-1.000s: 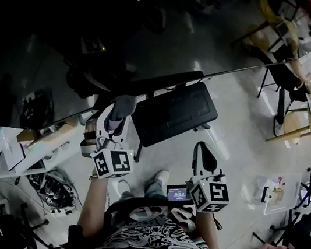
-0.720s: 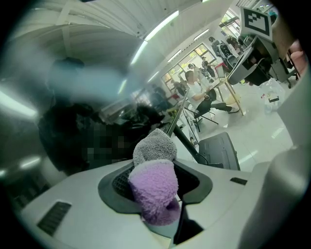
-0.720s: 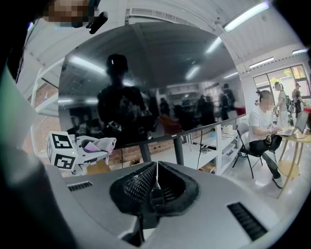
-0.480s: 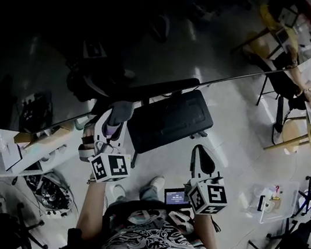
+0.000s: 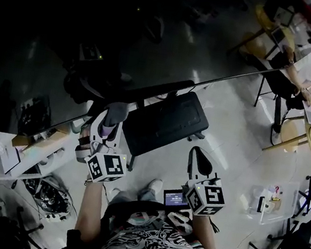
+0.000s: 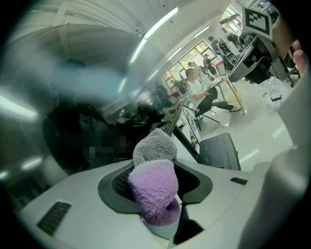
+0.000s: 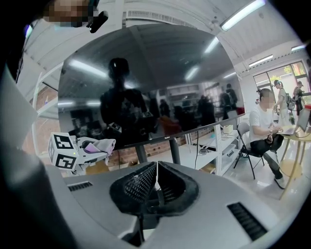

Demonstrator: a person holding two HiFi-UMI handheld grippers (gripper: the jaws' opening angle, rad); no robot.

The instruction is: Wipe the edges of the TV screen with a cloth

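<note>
The TV screen (image 5: 99, 35) is a big dark glossy panel; its lower edge (image 5: 222, 76) runs diagonally across the head view. My left gripper (image 5: 108, 124) is shut on a folded grey and purple cloth (image 5: 116, 111), (image 6: 154, 187). The cloth's tip sits right at the screen's lower edge; I cannot tell if it touches. In the right gripper view the TV screen (image 7: 146, 73) fills the middle, with the left gripper (image 7: 80, 150) and the cloth (image 7: 99, 144) at its lower left corner. My right gripper (image 5: 197, 154), (image 7: 156, 182) hangs back from the screen, shut on nothing.
Under the screen are two dark stand posts (image 7: 173, 151) and a black rectangular base (image 5: 168, 120). A white shelf unit (image 7: 218, 146) stands below the screen. A person (image 7: 262, 121) sits at a table at the right, with chairs nearby.
Both grippers have drifted slightly left and down in the head view. The cloth stays in the left gripper at the screen's lower edge.
</note>
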